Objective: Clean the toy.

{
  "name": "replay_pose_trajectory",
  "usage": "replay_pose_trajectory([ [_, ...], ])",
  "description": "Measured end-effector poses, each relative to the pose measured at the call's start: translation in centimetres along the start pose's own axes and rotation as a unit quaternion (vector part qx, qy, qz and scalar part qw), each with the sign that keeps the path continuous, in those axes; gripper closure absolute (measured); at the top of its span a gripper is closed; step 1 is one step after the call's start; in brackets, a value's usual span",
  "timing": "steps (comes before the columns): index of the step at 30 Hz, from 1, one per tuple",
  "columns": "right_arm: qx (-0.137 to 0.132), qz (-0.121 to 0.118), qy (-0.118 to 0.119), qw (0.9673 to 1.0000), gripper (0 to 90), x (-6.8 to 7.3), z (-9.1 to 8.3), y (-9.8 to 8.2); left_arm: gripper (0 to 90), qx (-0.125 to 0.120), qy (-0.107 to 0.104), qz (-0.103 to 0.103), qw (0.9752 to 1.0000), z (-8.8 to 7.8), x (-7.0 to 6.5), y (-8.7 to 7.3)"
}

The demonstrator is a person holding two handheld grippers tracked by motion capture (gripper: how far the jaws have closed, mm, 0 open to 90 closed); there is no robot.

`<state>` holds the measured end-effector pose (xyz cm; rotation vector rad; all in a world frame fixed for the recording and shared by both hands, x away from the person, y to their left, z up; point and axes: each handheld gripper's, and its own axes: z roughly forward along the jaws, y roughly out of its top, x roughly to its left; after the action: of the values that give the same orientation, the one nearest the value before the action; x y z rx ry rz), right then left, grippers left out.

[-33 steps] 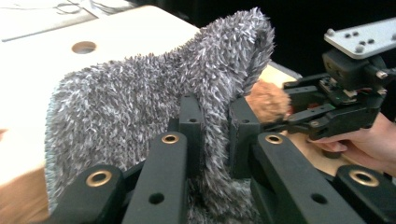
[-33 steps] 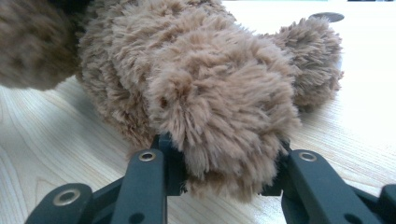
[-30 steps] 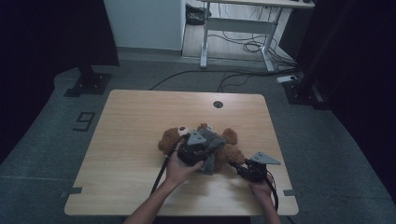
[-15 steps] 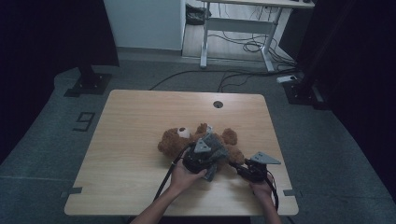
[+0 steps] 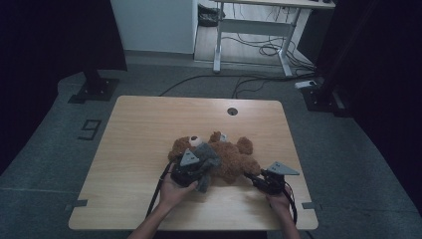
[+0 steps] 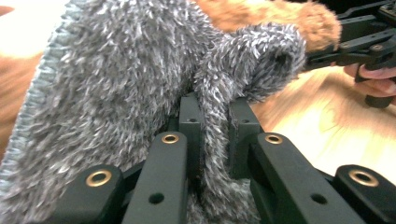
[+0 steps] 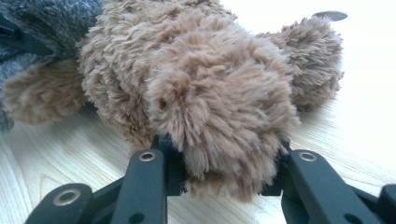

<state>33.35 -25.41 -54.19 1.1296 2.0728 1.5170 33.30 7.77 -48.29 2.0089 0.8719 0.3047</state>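
The left gripper (image 6: 212, 126) pinches a fold of the grey fuzzy garment (image 6: 116, 84); the right gripper (image 7: 224, 168) clamps the brown teddy bear's (image 7: 201, 79) leg, just ahead.

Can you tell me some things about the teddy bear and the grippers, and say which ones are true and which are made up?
1. The left gripper pinches a fold of the grey fuzzy cloth. True.
2. The teddy bear sits upright. False: it lies flat on the wooden table.
3. The right gripper is shut on one of the bear's brown paws. True.
4. The teddy bear is blue. False: it is brown.
5. The bear lies on the floor. False: it lies on the table.
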Motion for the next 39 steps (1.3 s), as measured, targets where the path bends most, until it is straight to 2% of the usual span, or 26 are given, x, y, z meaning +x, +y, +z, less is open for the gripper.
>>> replay_pose_trajectory([
  [4,-0.001,0.001,0.000,1.0000,62.7,0.0,0.0,0.0,78.7,-0.006,0.019,-0.013,0.9997,-1.6,1.5,-1.2],
  [6,-0.001,0.000,0.000,1.0000,62.6,-0.1,0.0,0.0,78.7,-0.005,0.022,-0.025,0.9994,-2.3,2.5,-2.1],
  [9,-0.002,0.002,-0.001,1.0000,62.7,-0.1,0.1,-0.1,78.6,-0.001,0.030,-0.030,0.9991,-3.0,3.3,-3.1],
  [12,-0.002,0.001,-0.001,1.0000,62.7,0.0,0.0,-0.1,78.6,0.001,0.054,-0.027,0.9982,-3.9,3.8,-4.3],
  [16,0.000,-0.001,-0.002,1.0000,62.7,0.0,0.0,0.0,78.6,0.009,0.073,-0.041,0.9965,-5.2,5.2,-5.9],
  [19,-0.001,0.001,0.000,1.0000,62.7,-0.1,0.1,-0.1,78.6,0.007,0.079,-0.054,0.9954,-6.0,6.1,-6.6],
  [21,-0.002,0.003,0.000,1.0000,62.7,-0.1,0.1,-0.1,78.6,0.001,0.085,-0.053,0.9950,-6.3,6.2,-6.4],
  [24,-0.002,0.004,-0.001,1.0000,62.7,-0.1,0.1,-0.1,78.5,-0.010,0.089,-0.043,0.9950,-6.5,6.0,-5.4],
  [27,-0.001,0.004,-0.002,1.0000,62.7,-0.1,0.1,-0.1,78.5,-0.033,0.078,-0.041,0.9956,-6.6,5.8,-3.4],
  [31,0.000,-0.002,-0.003,1.0000,62.6,0.0,0.1,-0.1,78.3,-0.059,0.068,-0.026,0.9956,-6.5,5.3,0.8],
  [34,0.000,-0.005,-0.006,1.0000,62.6,0.0,0.1,-0.1,78.1,-0.056,0.063,-0.014,0.9963,-5.5,5.2,3.7],
  [35,0.000,-0.005,-0.006,1.0000,62.6,0.0,0.1,-0.1,78.1,-0.052,0.059,-0.015,0.9968,-4.8,5.4,4.8],
  [37,0.000,-0.008,-0.007,0.9999,62.6,0.0,0.1,0.0,78.1,-0.038,0.064,-0.012,0.9972,-3.2,5.9,6.3],
  [39,0.000,-0.010,-0.007,0.9999,62.6,0.0,0.1,0.0,78.0,-0.029,0.062,-0.015,0.9975,-2.3,6.5,6.9],
])
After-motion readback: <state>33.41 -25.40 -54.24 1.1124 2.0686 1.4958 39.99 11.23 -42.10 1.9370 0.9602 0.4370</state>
